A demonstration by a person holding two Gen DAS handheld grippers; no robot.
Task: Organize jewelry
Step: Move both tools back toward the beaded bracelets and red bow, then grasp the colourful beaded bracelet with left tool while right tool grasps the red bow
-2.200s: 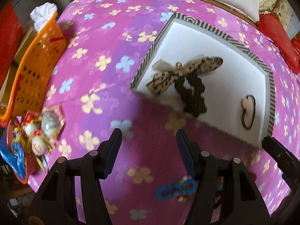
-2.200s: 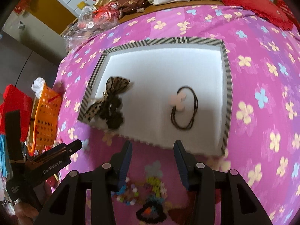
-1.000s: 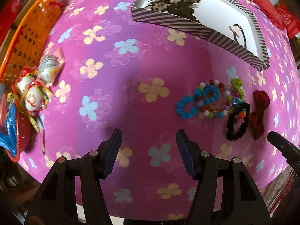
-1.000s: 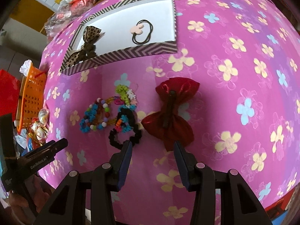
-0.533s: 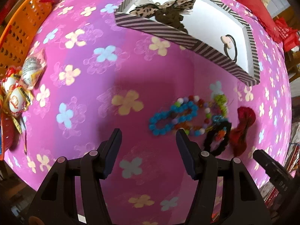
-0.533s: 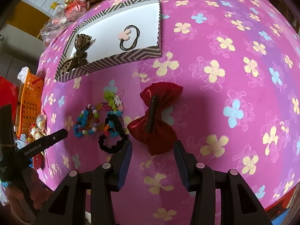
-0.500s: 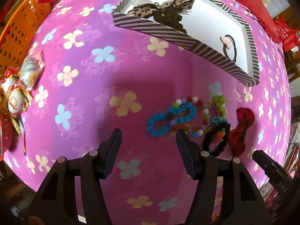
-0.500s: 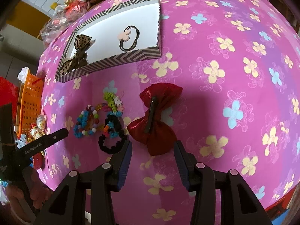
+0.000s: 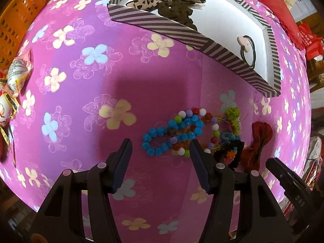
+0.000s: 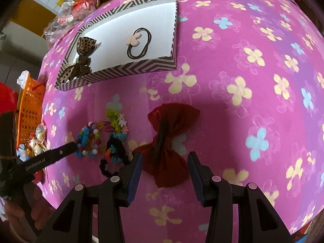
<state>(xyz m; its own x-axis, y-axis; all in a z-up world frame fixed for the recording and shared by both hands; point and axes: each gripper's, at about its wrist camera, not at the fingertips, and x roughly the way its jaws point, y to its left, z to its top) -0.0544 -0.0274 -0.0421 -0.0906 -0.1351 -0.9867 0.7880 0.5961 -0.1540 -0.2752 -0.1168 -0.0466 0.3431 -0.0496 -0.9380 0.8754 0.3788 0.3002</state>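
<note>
Across pink floral cloth [image 10: 263, 81]: striped tray [image 10: 121, 71] at far edge, orange basket [image 10: 28, 109] at left edge. Left gripper [image 9: 161, 154] jaws closing above beads [image 9: 168, 135], not touching; right gripper [image 10: 164, 168] parted over red bow [image 10: 168, 139].

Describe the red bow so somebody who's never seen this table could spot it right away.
Start at the striped box on the pink flowered cloth. In front of it on the cloth lies a row of loose pieces, and the red bow is at the right end, beside the black scrunchie. It is the only plain dark red fabric piece, with a black clip along its middle; the others are beaded or multicoloured.
</note>
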